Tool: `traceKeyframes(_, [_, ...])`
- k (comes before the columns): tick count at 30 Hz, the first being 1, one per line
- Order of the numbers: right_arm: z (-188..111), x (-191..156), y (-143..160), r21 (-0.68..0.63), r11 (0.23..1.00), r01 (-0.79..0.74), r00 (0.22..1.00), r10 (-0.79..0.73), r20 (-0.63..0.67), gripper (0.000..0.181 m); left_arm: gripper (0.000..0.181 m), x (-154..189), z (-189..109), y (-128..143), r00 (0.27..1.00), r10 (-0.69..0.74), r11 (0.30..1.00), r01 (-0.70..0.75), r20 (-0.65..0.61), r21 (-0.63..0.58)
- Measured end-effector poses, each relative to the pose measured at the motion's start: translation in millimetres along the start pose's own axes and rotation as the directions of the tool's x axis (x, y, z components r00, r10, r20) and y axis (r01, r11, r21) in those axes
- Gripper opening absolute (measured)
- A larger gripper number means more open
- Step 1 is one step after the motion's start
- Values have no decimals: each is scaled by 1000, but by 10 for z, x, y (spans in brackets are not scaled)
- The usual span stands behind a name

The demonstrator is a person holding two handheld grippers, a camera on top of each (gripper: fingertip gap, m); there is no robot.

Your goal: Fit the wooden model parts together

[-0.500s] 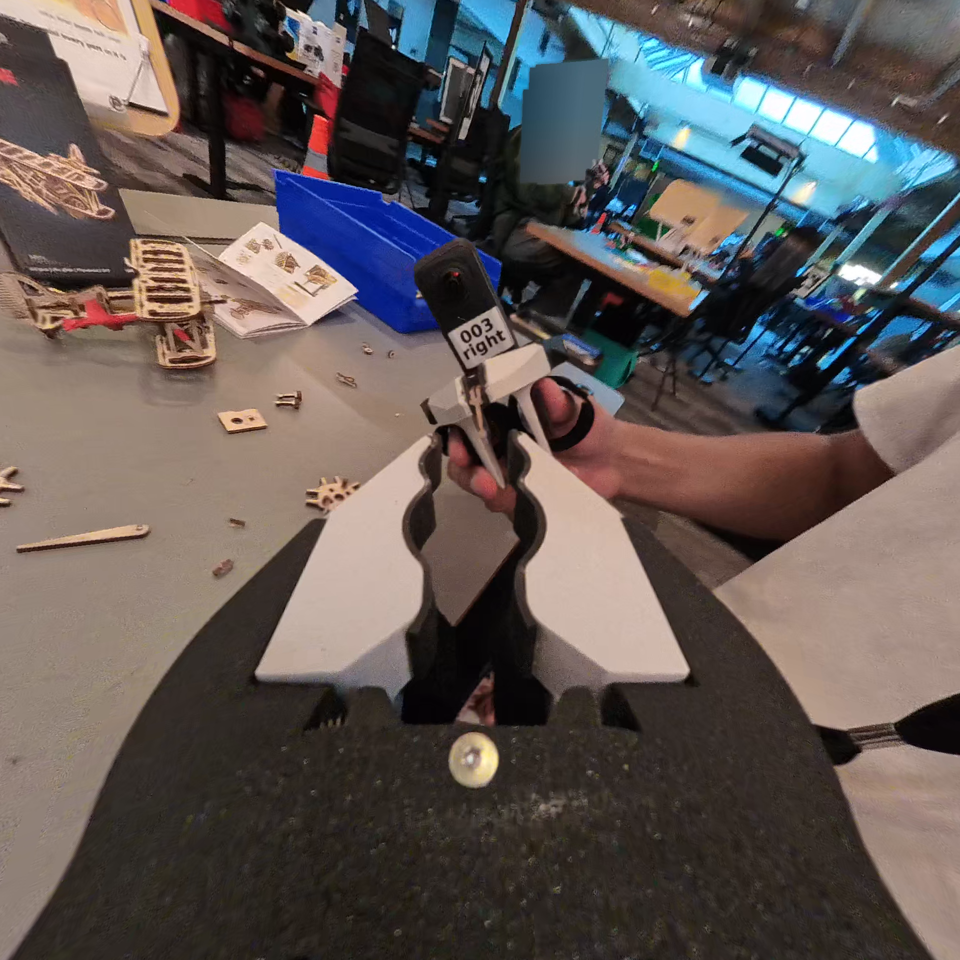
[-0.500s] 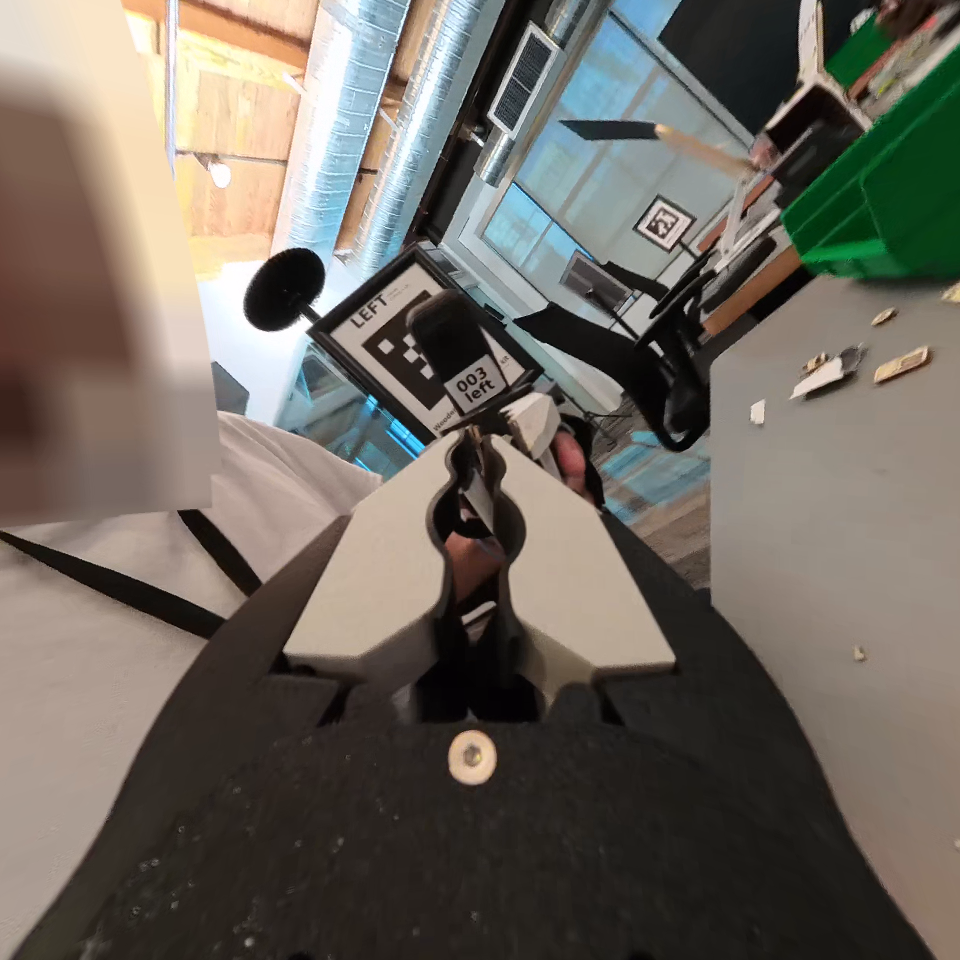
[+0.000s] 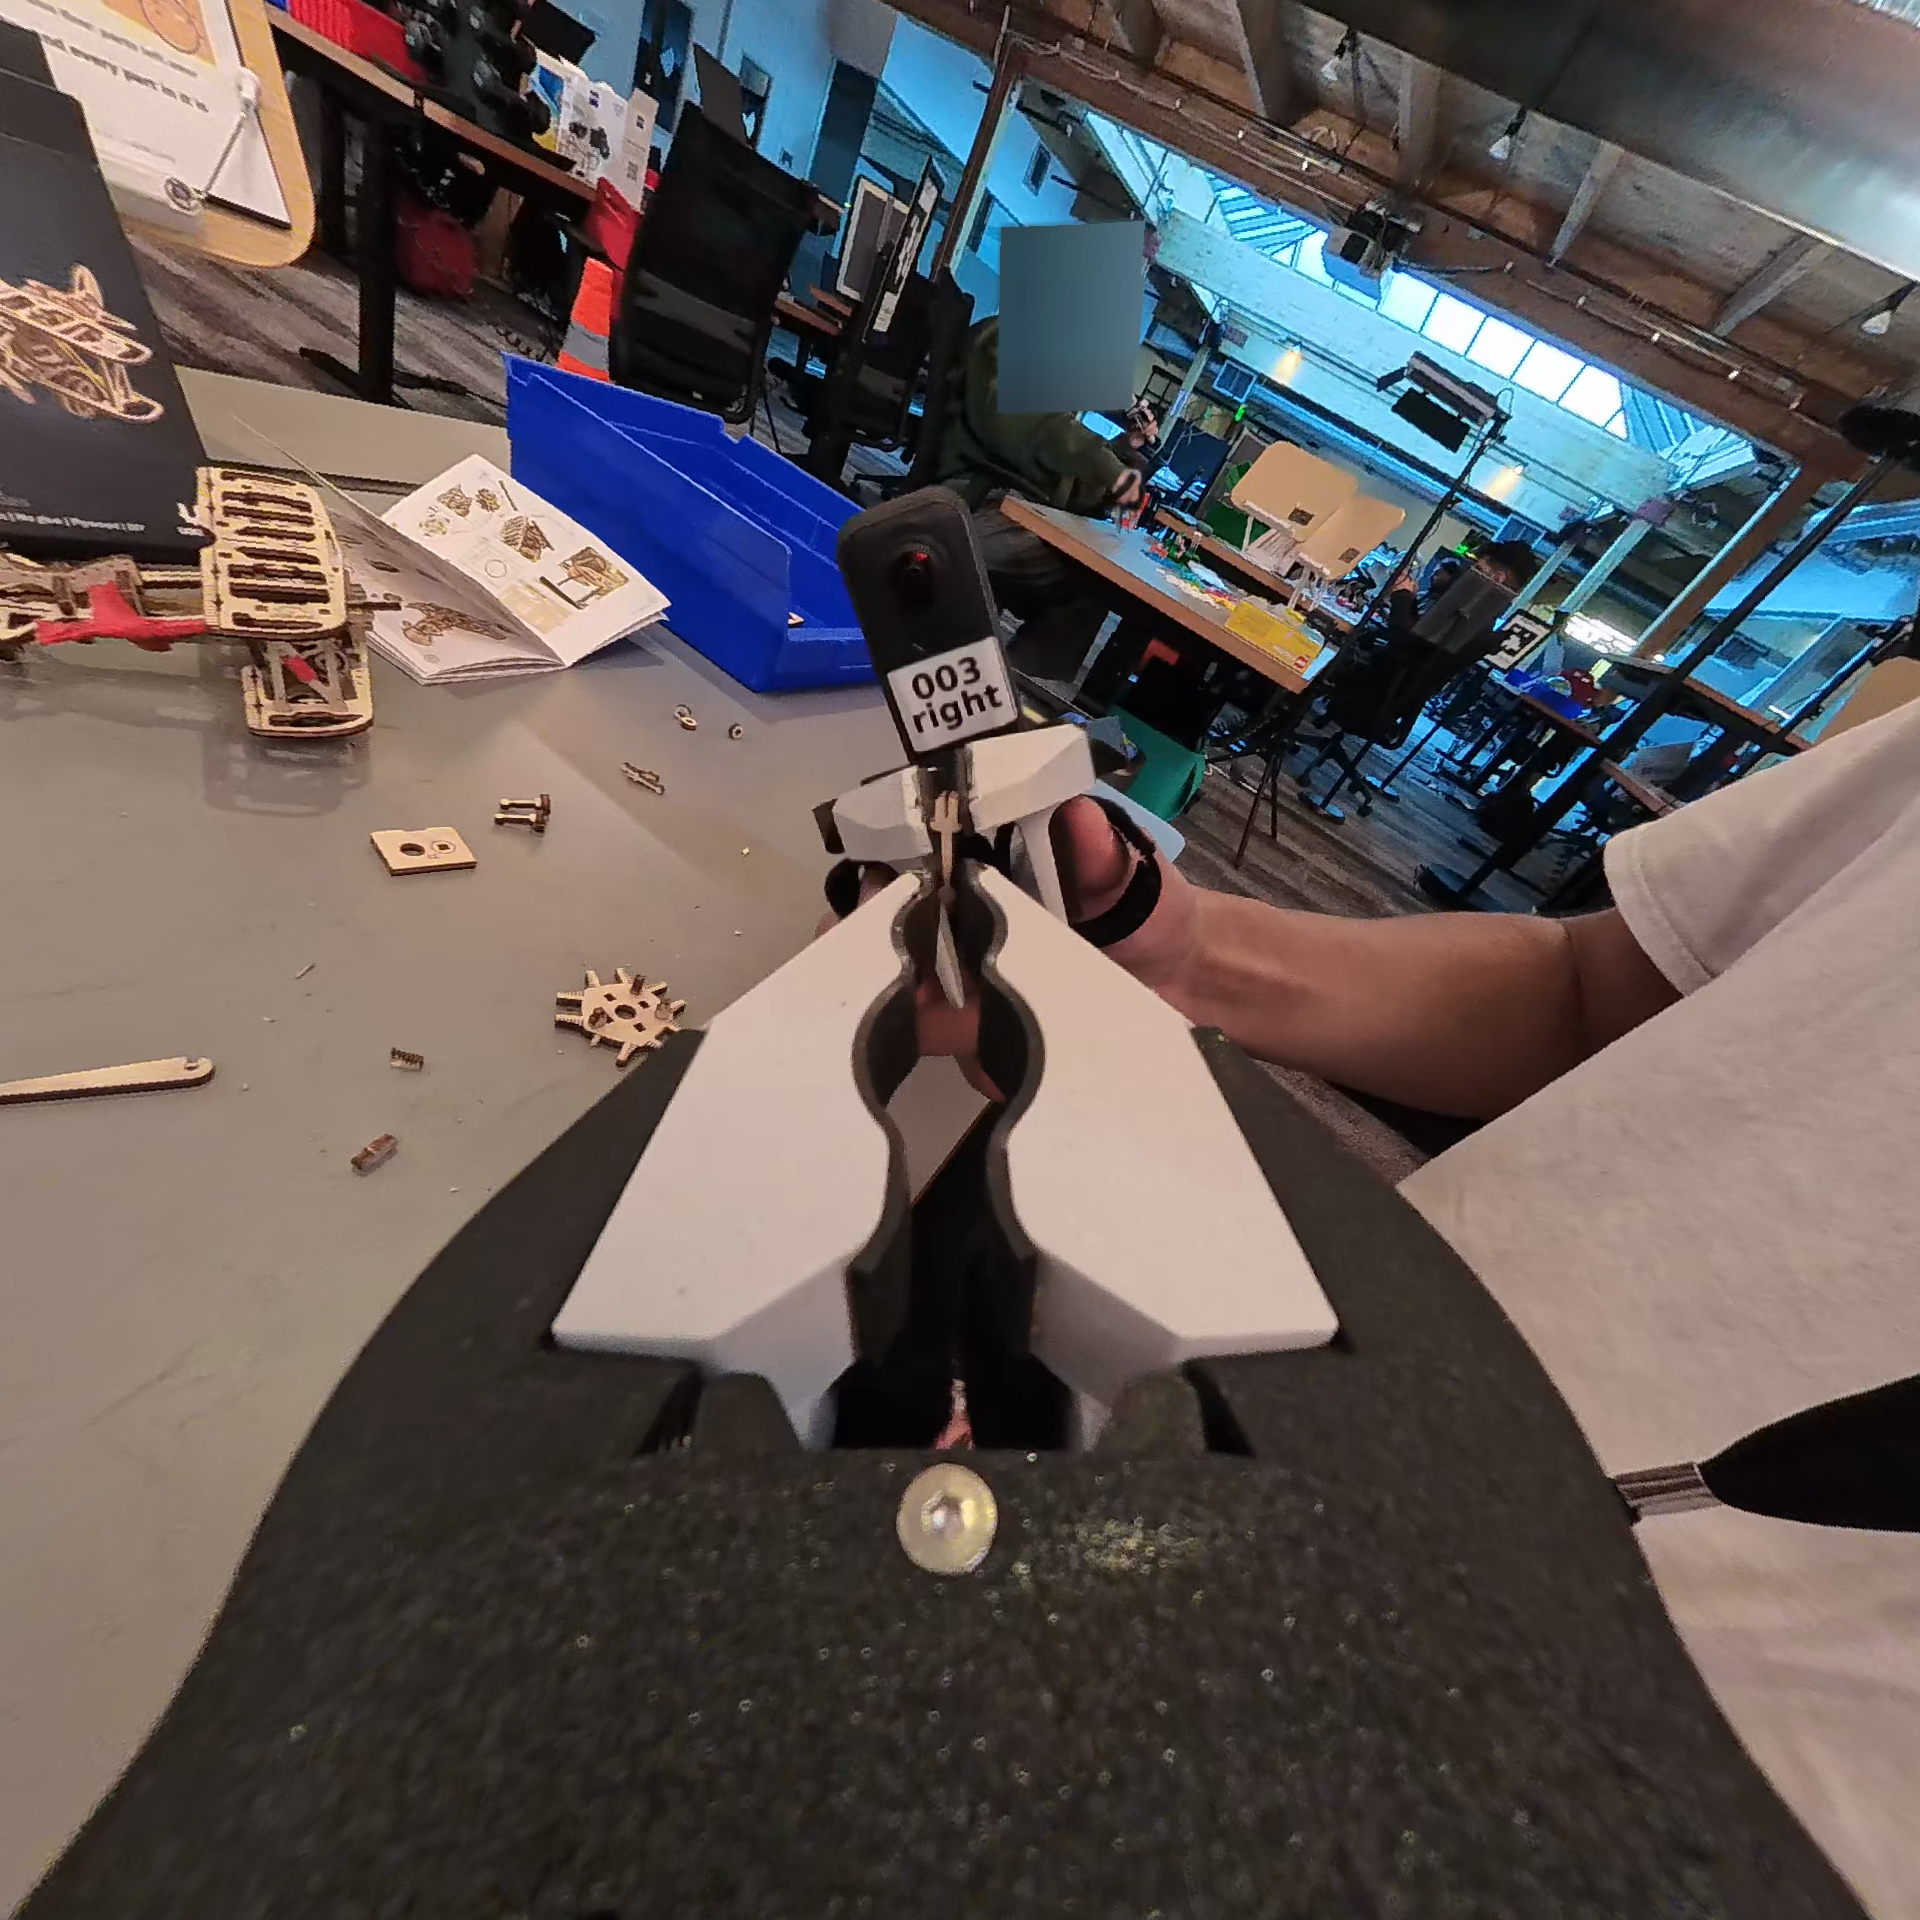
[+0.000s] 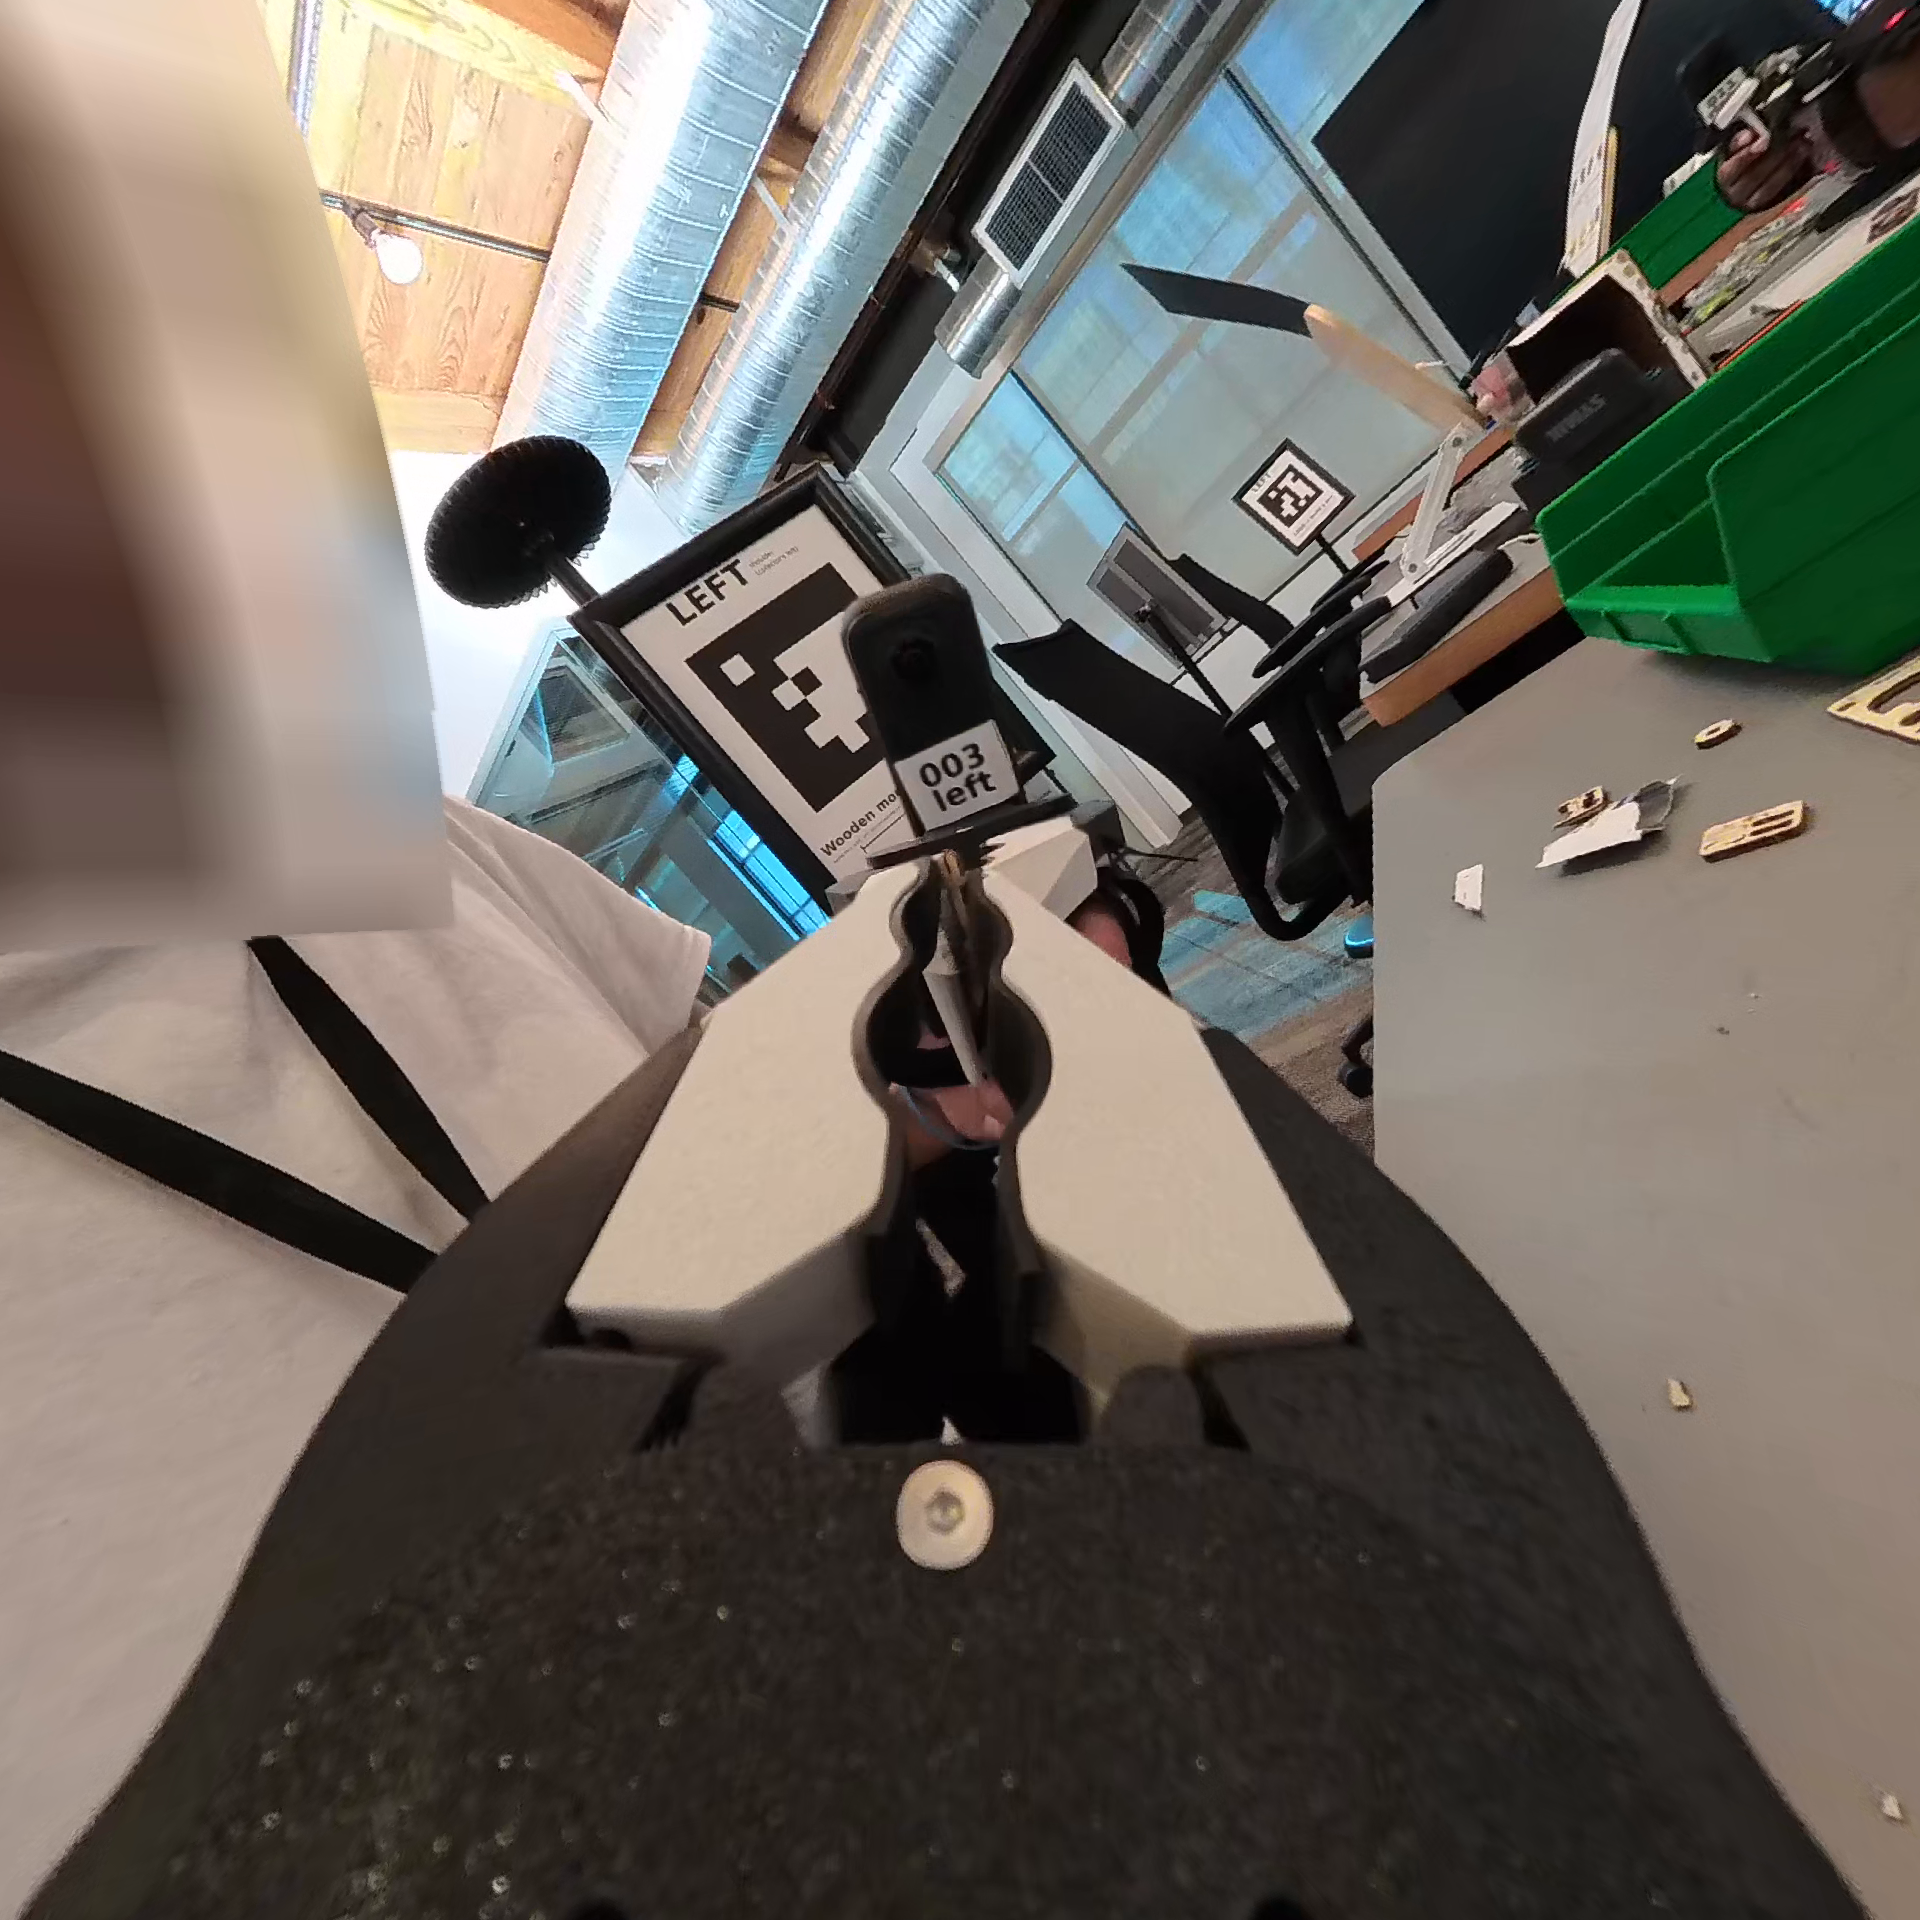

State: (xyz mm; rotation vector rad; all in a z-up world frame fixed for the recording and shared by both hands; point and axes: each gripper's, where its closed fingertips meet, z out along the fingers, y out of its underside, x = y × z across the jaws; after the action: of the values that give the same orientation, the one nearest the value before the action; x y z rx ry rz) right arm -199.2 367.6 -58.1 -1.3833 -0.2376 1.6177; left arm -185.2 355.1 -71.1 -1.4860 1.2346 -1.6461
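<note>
Wooden parts (image 3: 948, 831) meet tip to tip off the surface (image 3: 312, 1195) edge; our jaws clamp them, and any misalignment could snap one.

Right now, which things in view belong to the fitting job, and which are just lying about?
In the job: left gripper and right gripper, tip to tip, both apparently shut on a thin wooden part.

Lying about: partly built model, booklet, toothed wooden disc, wooden strip, blue bin, green bin.
</note>
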Motion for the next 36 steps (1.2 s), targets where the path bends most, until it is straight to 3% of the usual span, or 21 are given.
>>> traceKeyframes(12, [-61,-56,24,-126,987,102,993,-109,-50,11,0,21,19,61,995,99,994,-99,19,-37])
traceKeyframes(16, [-82,-45,-9,-112,988,104,992,-111,-59,4,0,33,30,91,993,117,992,-116,15,-56])
traceKeyframes(20, [-75,-47,38,-138,988,69,996,-75,-41,9,0,44,61,150,989,148,985,-146,20,-91])
traceKeyframes(36, [-81,9,57,-151,977,152,983,-166,-79,2,3,43,48,134,993,116,990,-115,12,-81])
